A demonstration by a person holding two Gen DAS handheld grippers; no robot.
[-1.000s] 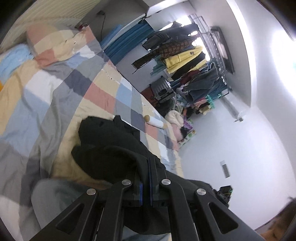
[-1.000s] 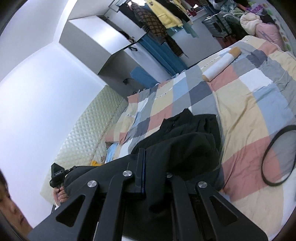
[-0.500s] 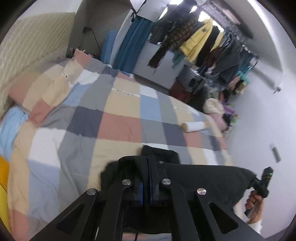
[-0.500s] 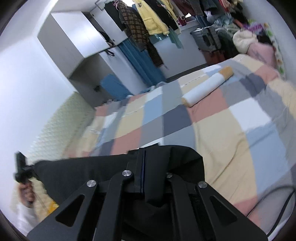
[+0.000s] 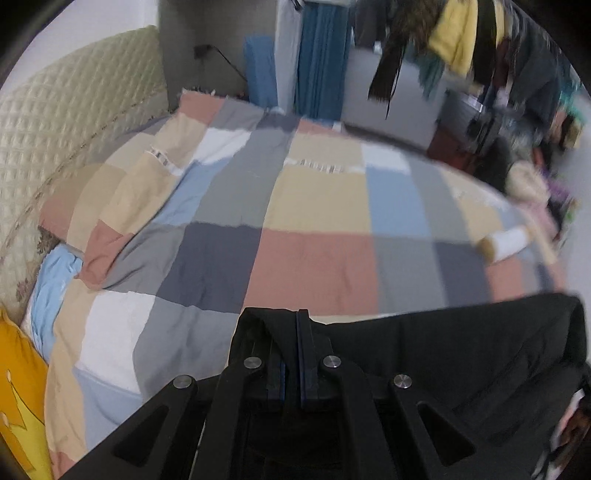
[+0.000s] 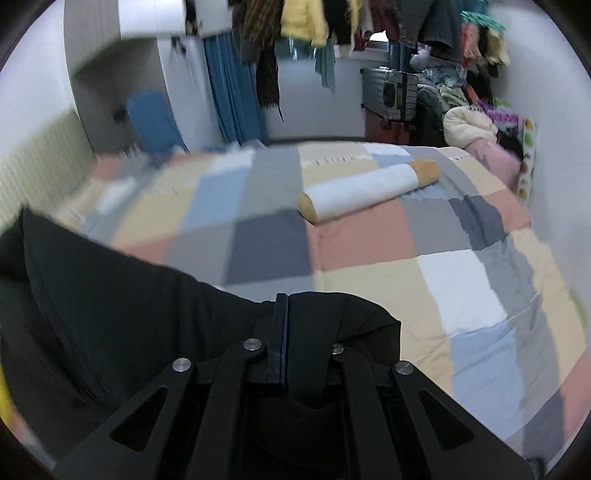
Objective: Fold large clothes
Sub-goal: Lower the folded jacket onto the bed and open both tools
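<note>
left gripper (image 5: 292, 332) fingers clamped on black garment (image 5: 461, 354) | right gripper (image 6: 295, 317) fingers pinching it too | stretched above bed (image 5: 314, 258)

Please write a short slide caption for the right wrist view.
Right gripper clamps black garment above patchwork quilt.

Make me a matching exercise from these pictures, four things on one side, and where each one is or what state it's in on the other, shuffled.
Things:
1. large black cloth garment
2. white cylindrical bolster pillow with tan ends
3. bright yellow puffy jacket
4. orange-yellow pillow

Place or state:
A. hanging on the clothes rack
B. lying on the checked patchwork quilt, far side
C. pinched at its edge by the left tool and the right tool
D. at the bed's near left edge in the left view

Pairs: 1-C, 2-B, 3-A, 4-D
</note>
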